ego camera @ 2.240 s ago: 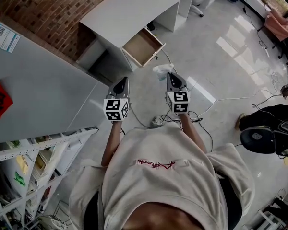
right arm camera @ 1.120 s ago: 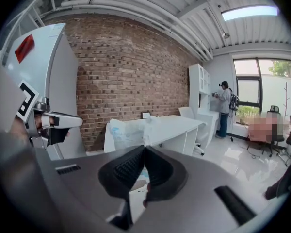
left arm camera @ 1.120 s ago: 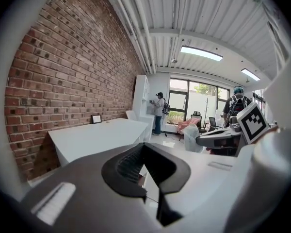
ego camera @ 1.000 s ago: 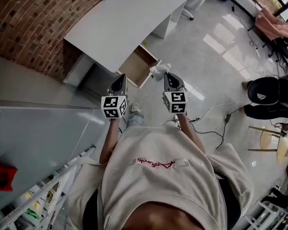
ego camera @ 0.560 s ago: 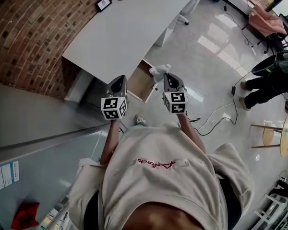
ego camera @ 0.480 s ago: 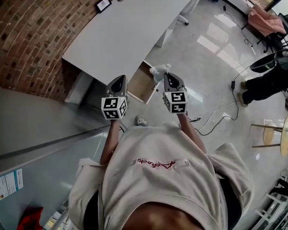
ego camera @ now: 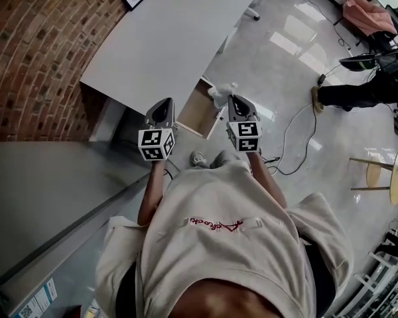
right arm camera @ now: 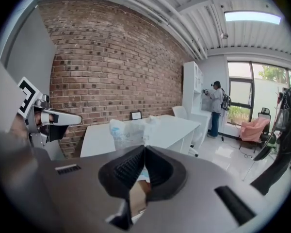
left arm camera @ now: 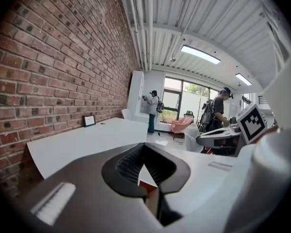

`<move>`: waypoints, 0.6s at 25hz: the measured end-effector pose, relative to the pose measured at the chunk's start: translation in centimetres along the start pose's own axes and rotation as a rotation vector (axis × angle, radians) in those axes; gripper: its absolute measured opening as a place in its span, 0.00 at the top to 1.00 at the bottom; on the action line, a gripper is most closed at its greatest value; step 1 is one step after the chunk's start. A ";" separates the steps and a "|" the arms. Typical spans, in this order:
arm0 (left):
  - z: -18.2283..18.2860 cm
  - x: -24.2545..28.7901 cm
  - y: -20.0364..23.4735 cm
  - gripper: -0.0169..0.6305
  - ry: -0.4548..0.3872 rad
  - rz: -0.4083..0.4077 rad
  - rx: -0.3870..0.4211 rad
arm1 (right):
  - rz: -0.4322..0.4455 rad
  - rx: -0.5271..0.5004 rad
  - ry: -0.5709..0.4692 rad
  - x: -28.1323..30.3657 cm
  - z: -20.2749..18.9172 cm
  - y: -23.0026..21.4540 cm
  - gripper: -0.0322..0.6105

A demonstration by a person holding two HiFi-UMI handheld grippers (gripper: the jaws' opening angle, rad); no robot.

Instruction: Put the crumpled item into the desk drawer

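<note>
Head view: the right gripper (ego camera: 231,99) holds the crumpled item (ego camera: 222,93) just beside the open drawer (ego camera: 198,108) under the white worktop (ego camera: 172,38), with the left gripper (ego camera: 164,106) alongside. Left gripper view alone shows its fingers (left arm camera: 128,165) pressed together, empty. Right gripper view shows its fingers (right arm camera: 123,169) pinching the item, a clear plastic wad with blue print, before the brick wall (right arm camera: 111,72).

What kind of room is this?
Probably an office or lab workspace: a white desk with an open drawer against a brick wall, and cables across the floor.
</note>
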State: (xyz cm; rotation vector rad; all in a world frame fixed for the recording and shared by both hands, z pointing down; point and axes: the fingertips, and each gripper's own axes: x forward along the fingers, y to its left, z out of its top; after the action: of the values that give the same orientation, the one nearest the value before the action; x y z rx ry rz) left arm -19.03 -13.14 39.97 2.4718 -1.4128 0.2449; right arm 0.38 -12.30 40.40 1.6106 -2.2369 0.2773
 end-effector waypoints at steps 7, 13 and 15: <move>-2.1 1.0 0.2 0.96 0.050 0.035 -0.018 | 0.048 -0.006 0.044 1.5 -1.7 -0.9 0.93; -3.5 1.9 -0.3 0.96 0.080 0.107 -0.056 | 0.124 -0.024 0.084 3.3 -3.1 -2.5 0.93; -3.9 2.4 -0.9 0.96 0.091 0.126 -0.063 | 0.153 -0.030 0.089 4.1 -3.3 -3.2 0.93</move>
State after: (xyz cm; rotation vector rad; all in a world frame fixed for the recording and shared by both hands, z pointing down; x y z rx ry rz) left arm -17.08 -13.45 44.20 2.2941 -1.5161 0.3294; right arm 2.82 -15.67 44.84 1.3867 -2.2878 0.3468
